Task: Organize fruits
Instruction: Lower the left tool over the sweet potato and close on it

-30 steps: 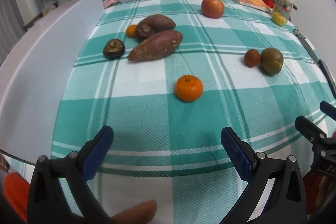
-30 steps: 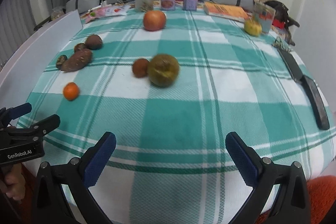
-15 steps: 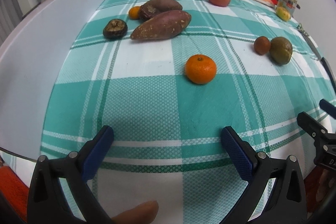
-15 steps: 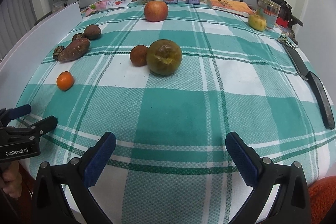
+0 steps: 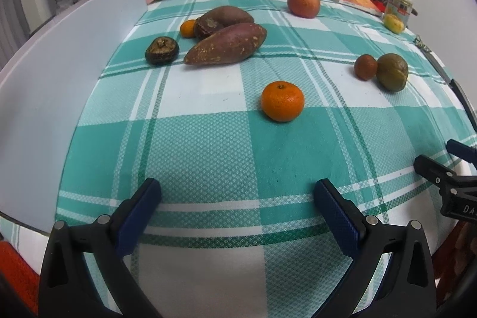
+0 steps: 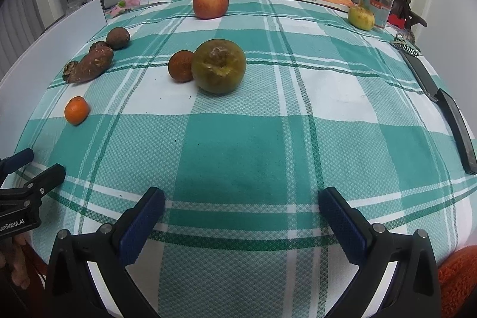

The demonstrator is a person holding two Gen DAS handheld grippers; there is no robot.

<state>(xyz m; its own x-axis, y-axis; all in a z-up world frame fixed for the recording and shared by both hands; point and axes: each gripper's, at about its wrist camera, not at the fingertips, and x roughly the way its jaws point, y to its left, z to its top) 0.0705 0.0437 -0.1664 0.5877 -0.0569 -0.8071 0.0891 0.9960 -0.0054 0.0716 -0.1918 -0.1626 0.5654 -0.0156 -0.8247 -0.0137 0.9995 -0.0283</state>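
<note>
Now nearer the tangerine [image 5: 282, 101], left gripper [image 5: 237, 200] and right gripper [image 6: 241, 206] wide apart, empty.

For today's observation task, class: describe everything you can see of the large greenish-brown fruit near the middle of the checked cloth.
The greenish-brown fruit is round and somewhat squat, olive with brown mottling and a dull, rough-looking skin. A dried, crinkled calyx sits on top, so it stands upright. It rests on the green-and-white checked cloth, mostly on a white square. A smaller reddish-brown fruit sits right against its left side, seemingly touching. Neither gripper is near it; the right gripper is open, well short of it.
</note>
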